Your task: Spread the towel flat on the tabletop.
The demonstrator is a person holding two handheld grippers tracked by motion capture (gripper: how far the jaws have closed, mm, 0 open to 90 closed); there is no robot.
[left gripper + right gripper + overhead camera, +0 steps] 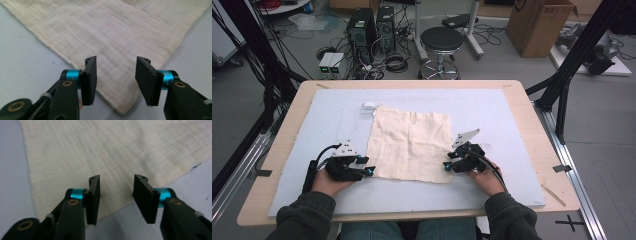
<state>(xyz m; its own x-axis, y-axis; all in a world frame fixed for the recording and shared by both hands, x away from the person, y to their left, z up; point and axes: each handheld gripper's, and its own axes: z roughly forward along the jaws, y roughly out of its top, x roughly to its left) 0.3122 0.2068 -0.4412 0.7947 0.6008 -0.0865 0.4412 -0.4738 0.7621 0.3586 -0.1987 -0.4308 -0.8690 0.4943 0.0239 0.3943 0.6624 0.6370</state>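
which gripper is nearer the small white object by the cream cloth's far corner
Left. The left gripper sits at the cream woven cloth's near-left corner, same side as the small white object; the right gripper is at the near-right corner.

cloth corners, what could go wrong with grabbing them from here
The left hand-held gripper straddles the near left corner of the cloth with jaws apart, so closing could pinch the blue mat too. The right hand-held gripper sits at the near edge, possibly off its corner; uneven grips could skew or wrinkle the thin cloth.

Both grippers low, L (pixel 371 166) & R (pixel 445 162), jaws apart.
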